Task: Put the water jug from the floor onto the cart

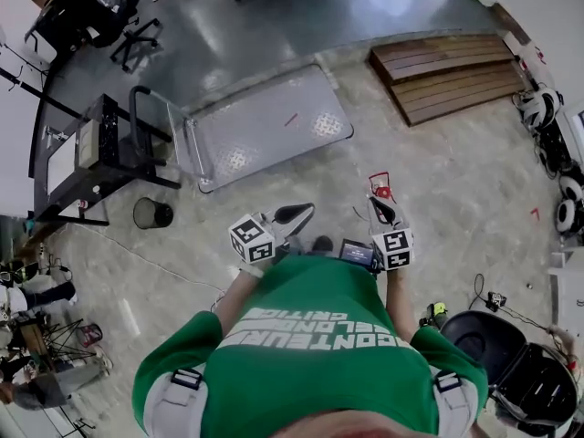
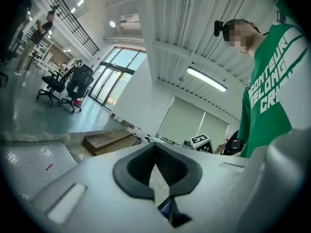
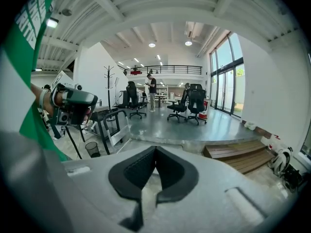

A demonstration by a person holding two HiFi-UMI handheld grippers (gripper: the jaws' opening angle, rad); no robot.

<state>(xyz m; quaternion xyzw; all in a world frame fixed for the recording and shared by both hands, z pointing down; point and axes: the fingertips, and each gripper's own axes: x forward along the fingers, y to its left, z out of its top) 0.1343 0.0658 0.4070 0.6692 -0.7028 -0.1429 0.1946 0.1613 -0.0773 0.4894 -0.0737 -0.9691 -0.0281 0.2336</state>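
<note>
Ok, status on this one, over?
Left gripper shut, empty. Right gripper shut, empty. Jug not in view. Cart ahead, nothing blocking it.

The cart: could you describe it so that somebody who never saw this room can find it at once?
On the pale stone floor ahead of the person, look between the black shelf unit at the left and the wooden steps at the right. The cart lies there, low and flat. Only it has a bare silver patterned deck and an upright black tube handle.
</note>
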